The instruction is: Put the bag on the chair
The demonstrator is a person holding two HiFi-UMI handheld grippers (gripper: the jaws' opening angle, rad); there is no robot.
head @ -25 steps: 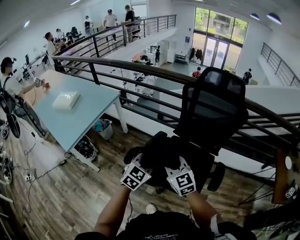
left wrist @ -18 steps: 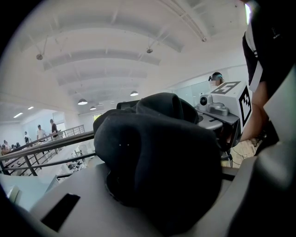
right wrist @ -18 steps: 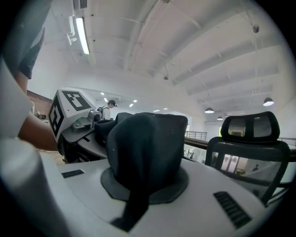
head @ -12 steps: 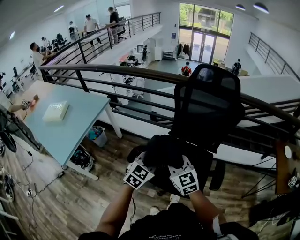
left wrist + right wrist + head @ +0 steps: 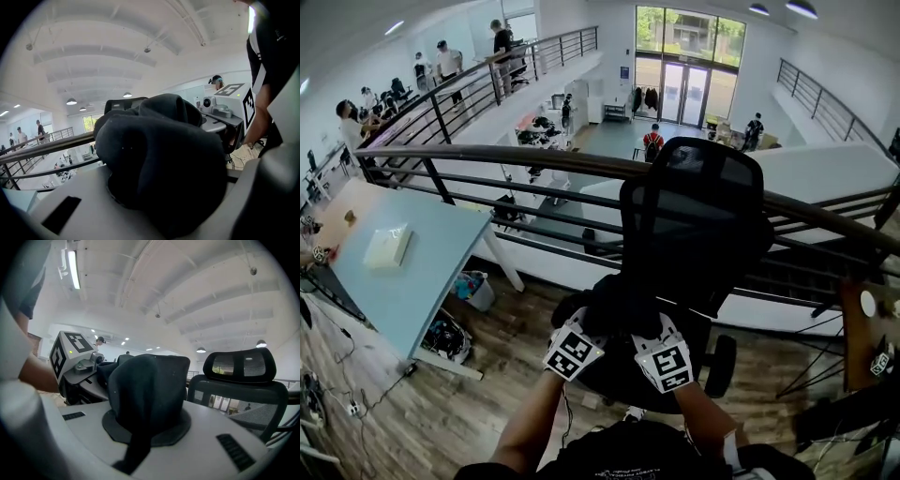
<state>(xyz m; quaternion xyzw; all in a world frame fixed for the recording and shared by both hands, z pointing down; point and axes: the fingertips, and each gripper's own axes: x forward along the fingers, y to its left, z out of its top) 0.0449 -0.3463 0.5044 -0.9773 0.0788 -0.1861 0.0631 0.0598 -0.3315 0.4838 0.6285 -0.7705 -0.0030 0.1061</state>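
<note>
In the head view a black fabric bag (image 5: 623, 302) hangs bunched over the seat (image 5: 623, 380) of a black mesh office chair (image 5: 692, 220). My left gripper (image 5: 587, 328) and right gripper (image 5: 651, 332) hold it side by side from the near side, their marker cubes facing me. In the left gripper view the bag (image 5: 159, 159) fills the space between the jaws, which are shut on its cloth. The right gripper view shows a fold of the bag (image 5: 147, 394) pinched in the shut jaws, with the chair's headrest (image 5: 243, 364) just beyond.
A dark metal railing (image 5: 534, 164) runs right behind the chair, with a drop to a lower floor past it. A light blue table (image 5: 412, 272) with a white packet (image 5: 387, 246) stands at the left. A wooden tabletop (image 5: 867, 328) shows at the right edge. Wooden floor lies around the chair.
The head view has swung, so the table and chair back have slid left in the picture. Both grippers still hold the bag at the same spot over the seat.
</note>
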